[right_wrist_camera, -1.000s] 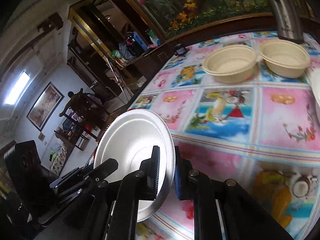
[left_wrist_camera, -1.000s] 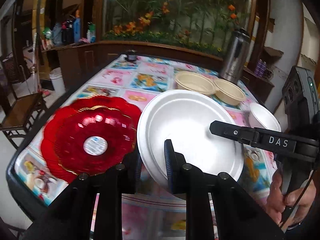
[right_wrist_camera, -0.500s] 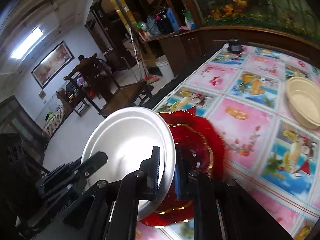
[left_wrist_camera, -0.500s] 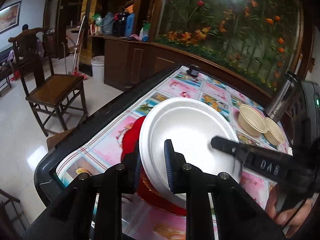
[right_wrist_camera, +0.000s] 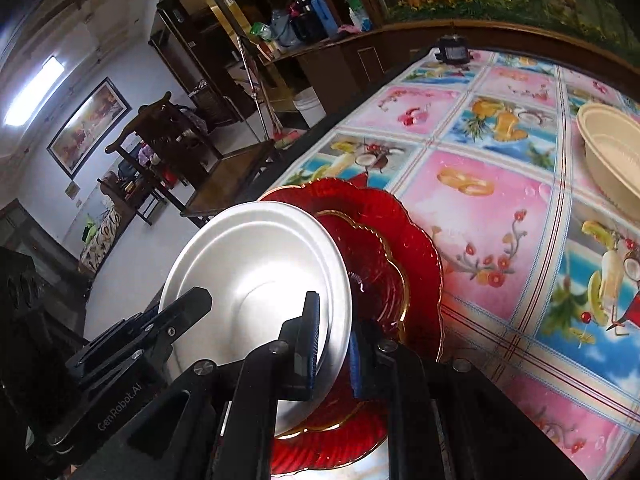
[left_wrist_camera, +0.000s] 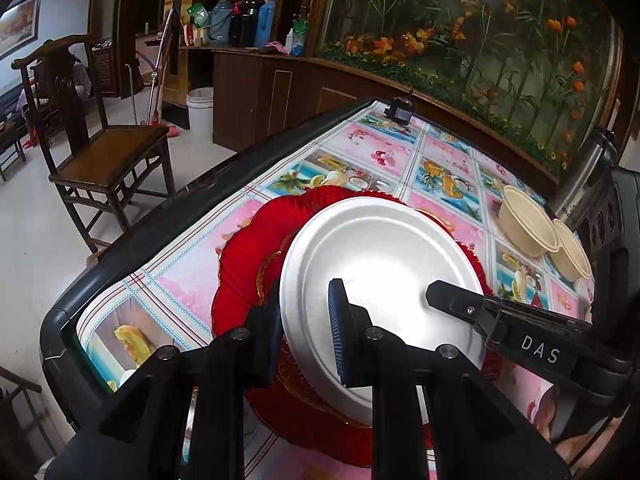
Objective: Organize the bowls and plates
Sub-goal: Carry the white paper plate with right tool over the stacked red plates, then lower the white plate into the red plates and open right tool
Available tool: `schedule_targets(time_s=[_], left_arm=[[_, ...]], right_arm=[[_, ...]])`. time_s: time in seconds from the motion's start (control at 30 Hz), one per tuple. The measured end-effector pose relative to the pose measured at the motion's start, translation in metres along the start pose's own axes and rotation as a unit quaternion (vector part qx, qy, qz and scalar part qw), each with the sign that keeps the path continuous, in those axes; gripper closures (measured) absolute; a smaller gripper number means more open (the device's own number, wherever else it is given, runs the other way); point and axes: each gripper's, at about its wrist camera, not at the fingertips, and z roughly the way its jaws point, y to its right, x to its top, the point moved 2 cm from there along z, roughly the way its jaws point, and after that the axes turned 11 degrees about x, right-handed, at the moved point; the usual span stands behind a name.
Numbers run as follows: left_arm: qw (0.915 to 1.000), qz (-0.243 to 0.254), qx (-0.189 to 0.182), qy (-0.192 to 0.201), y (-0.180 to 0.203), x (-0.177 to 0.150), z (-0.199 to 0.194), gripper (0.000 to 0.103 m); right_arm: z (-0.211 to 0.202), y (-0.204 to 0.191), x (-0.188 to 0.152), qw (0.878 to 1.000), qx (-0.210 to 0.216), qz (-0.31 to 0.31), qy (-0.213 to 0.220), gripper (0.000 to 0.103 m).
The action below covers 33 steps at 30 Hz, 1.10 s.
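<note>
A white plate (left_wrist_camera: 380, 276) is held by both grippers, tilted just above a stack of red scalloped plates (left_wrist_camera: 248, 248) near the table's left edge. My left gripper (left_wrist_camera: 306, 332) is shut on the plate's near rim. My right gripper (right_wrist_camera: 332, 348) is shut on the plate's (right_wrist_camera: 256, 264) opposite rim, and its finger shows in the left wrist view (left_wrist_camera: 500, 316). The red plates (right_wrist_camera: 400, 248) lie under and right of the white plate in the right wrist view. Two cream bowls (left_wrist_camera: 528, 224) sit at the far right.
The table has a fruit-print cloth (right_wrist_camera: 500, 200) and a dark rim (left_wrist_camera: 132, 248). A steel flask (left_wrist_camera: 588, 172) stands behind the bowls. A small dark object (left_wrist_camera: 400, 112) sits at the far edge. A wooden chair (left_wrist_camera: 104, 152) stands left of the table.
Both grippers have carried the white plate from right of the red plates to over them and lowered it closer. Both stay shut on its rim.
</note>
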Motion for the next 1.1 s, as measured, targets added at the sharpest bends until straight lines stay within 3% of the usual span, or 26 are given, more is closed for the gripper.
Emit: schedule_targets(time_s=[0.83,1.1], left_arm=[[0.9999,-0.01,0.004,-0.009,-0.0096,-0.0027,0.0101,0.085],[0.9999,-0.011,0.002,-0.007,-0.01,-0.0024,0.0081,0.085]], right_arm=[[0.0052,-0.0075,-0.0043,0.999,-0.018,-0.041,0.009,0.088],[0.0019,-0.0063,-0.0021,0.999,-0.015,-0.042,0.02,0.082]])
